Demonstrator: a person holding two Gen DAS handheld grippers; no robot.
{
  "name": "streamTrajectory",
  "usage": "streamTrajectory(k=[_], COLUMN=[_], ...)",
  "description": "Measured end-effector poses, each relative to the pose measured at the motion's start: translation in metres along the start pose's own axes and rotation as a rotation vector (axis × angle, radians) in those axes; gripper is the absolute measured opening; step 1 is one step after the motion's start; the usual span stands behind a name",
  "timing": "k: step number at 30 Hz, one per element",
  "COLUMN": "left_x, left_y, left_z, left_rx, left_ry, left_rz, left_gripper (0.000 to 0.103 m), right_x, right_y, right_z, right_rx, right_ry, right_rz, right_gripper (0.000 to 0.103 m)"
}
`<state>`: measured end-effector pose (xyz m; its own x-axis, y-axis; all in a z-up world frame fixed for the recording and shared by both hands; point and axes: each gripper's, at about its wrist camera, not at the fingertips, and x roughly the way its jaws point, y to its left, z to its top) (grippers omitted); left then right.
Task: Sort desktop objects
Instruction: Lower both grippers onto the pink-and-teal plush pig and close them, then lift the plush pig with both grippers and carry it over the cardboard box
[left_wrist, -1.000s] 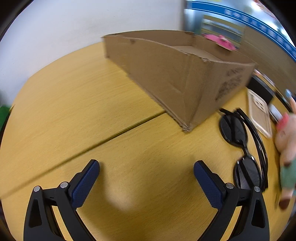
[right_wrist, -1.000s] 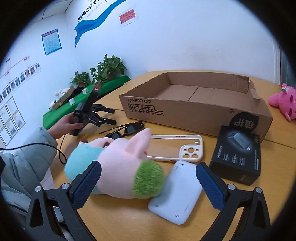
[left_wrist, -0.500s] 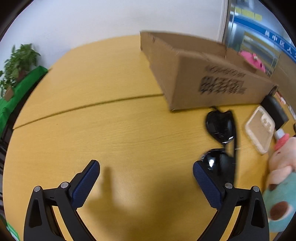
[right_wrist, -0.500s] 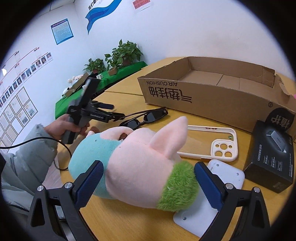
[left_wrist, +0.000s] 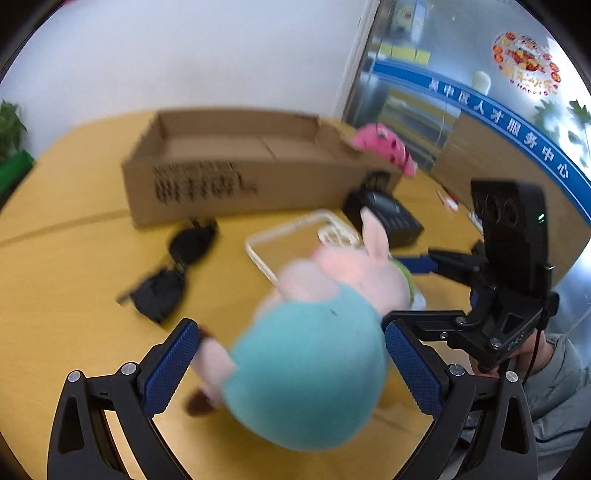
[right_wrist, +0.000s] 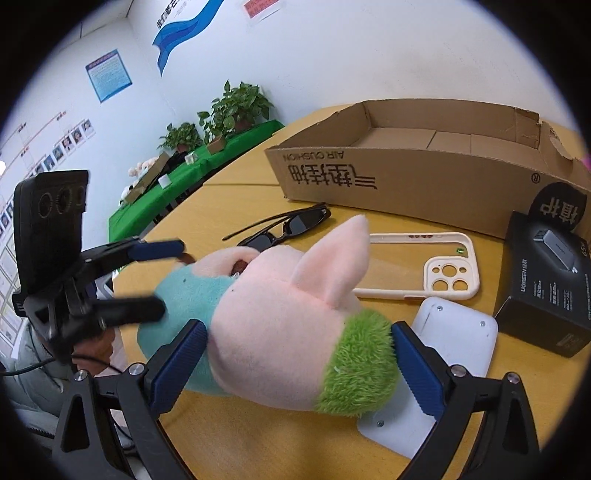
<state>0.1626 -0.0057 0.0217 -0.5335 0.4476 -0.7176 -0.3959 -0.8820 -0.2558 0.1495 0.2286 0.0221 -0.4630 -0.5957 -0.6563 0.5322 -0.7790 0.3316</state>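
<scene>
A plush pig (right_wrist: 280, 325), pink with a teal body and a green end, lies on the wooden table (right_wrist: 258, 443). My right gripper (right_wrist: 295, 365) is open, its jaws on either side of the pig's head end. My left gripper (left_wrist: 291, 365) is open around the teal body (left_wrist: 306, 369); I cannot tell if its pads touch. The left gripper also shows in the right wrist view (right_wrist: 155, 277), and the right gripper in the left wrist view (left_wrist: 417, 291). An open empty cardboard box (right_wrist: 424, 166) stands at the back.
Black sunglasses (right_wrist: 288, 227), a clear phone case (right_wrist: 424, 266), a white flat device (right_wrist: 436, 362) and a black UGREEN box (right_wrist: 546, 280) lie between pig and box. A pink plush (left_wrist: 384, 147) sits behind the box. Plants on a green table (right_wrist: 192, 162) stand far left.
My left gripper swung right from beside the sunglasses to straddle the pig's teal body. My right gripper moved forward until its open jaws flank the pig's head.
</scene>
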Motion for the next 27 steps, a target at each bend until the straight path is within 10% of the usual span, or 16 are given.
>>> streamTrajectory(k=[16, 27], left_x=[0.000, 0.014], left_y=[0.032, 0.042], left_z=[-0.031, -0.033], left_rx=[-0.217, -0.302], left_ry=[0.159, 0.190], left_rz=[-0.124, -0.201], left_gripper=[0.101, 0.090], right_x=[0.009, 0.026], right_y=[0.006, 0.028], right_z=[-0.010, -0.010], right_rx=[-0.013, -0.148], right_ry=[0.068, 0.135], right_rz=[0.104, 0.027], right_gripper=[0.099, 0.092])
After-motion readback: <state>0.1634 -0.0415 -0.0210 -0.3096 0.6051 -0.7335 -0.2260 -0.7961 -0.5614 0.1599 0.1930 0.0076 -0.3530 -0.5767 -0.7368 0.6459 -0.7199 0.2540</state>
